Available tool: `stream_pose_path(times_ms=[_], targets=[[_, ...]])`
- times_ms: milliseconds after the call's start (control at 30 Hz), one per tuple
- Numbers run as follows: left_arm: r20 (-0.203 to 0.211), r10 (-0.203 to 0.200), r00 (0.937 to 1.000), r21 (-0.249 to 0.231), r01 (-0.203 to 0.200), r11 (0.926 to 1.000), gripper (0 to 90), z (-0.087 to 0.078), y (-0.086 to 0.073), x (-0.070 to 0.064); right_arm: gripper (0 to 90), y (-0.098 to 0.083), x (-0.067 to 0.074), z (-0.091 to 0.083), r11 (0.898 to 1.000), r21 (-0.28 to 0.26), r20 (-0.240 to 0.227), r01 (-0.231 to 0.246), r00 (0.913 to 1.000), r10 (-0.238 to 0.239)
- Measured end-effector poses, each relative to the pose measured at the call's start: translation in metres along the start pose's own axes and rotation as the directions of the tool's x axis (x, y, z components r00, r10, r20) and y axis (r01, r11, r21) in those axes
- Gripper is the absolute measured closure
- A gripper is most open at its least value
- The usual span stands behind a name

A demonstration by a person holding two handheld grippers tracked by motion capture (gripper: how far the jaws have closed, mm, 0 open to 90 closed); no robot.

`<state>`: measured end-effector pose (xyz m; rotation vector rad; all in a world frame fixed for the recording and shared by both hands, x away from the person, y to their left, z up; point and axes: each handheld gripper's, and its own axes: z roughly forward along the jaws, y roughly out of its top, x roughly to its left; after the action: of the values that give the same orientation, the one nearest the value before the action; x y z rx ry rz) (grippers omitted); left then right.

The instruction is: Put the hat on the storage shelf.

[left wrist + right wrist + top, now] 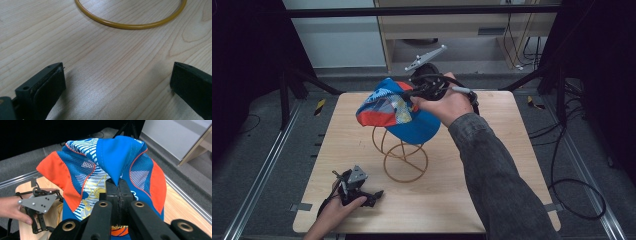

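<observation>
**Cap going onto the wire stand**

The right gripper [117, 192] has its jaws clamped on a fold of the blue and orange cap [397, 110], held just above the yellow wire stand [404, 155] at mid-table. The left gripper [371, 196] rests wide open on the table [492, 185], holding nothing.

Best to lower the cap centred over the stand's top loop before letting go. It lies tilted, its long axis running left to right across the table, though I cannot tell where the brim points.
</observation>
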<state>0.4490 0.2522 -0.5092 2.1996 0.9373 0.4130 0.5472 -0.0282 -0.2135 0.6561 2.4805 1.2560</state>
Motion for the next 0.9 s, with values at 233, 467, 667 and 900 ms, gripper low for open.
stream_pose_path(times_ms=[233, 467, 667, 900], targets=[[-0.001, 0.001, 1.0000, 0.002, -0.001, 1.0000, 0.0, 0.000, 0.000, 0.000, 90.0, 0.003, 0.007, 0.023, 0.998, 0.057, -0.014, 0.021, 0.9997, -0.020], [0.001, 0.000, 1.0000, -0.001, 0.000, 1.0000, 0.0, 0.000, 0.000, 0.000, 90.0, 0.002, 0.011, 0.030, 0.996, 0.087, -0.027, 0.037, 0.9990, -0.035], [0.000, 0.000, 1.0000, -0.001, 0.000, 1.0000, 0.0, 0.000, 0.000, 0.000, 89.6, 0.001, 0.016, 0.035, 0.991, 0.115, -0.034, 0.066, 0.9975, -0.063], [0.001, 0.000, 1.0000, -0.001, 0.000, 1.0000, 0.0, 0.000, 0.000, 0.000, 89.1, -0.001, 0.018, 0.040, 0.988, 0.135, -0.042, 0.073, 0.9968, -0.068]])
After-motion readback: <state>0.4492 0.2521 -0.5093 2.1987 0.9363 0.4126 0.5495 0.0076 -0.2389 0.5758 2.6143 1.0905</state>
